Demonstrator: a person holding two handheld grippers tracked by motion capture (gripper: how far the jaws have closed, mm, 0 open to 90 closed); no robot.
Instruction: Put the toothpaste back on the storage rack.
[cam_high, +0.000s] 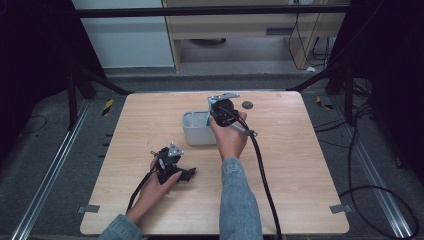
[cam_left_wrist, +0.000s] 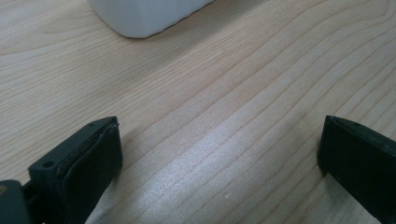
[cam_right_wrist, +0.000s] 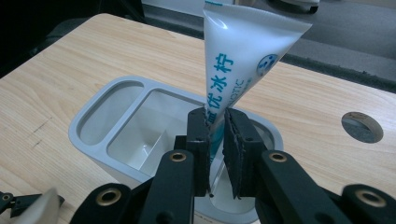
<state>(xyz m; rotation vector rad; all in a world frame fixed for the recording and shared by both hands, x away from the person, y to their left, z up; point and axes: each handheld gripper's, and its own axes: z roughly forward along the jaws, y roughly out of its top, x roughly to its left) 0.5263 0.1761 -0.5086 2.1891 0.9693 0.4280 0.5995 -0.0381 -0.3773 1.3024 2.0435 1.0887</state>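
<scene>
White toothpaste tube (cam_right_wrist: 238, 60) is clamped upright in the right gripper (cam_right_wrist: 215, 140), right over the grey organizer caddy (cam_right_wrist: 100, 149), lower end dipping inside it. Left gripper (cam_left_wrist: 219, 154) rests near the caddy, jaws spread wide on bare wood tabletop (cam_left_wrist: 233, 93)

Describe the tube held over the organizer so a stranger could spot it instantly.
On the light wooden table stands a pale grey plastic organizer. Above its right compartment, the right tool pinches a white tube with teal characters, crimped end up, the only printed item.
</scene>
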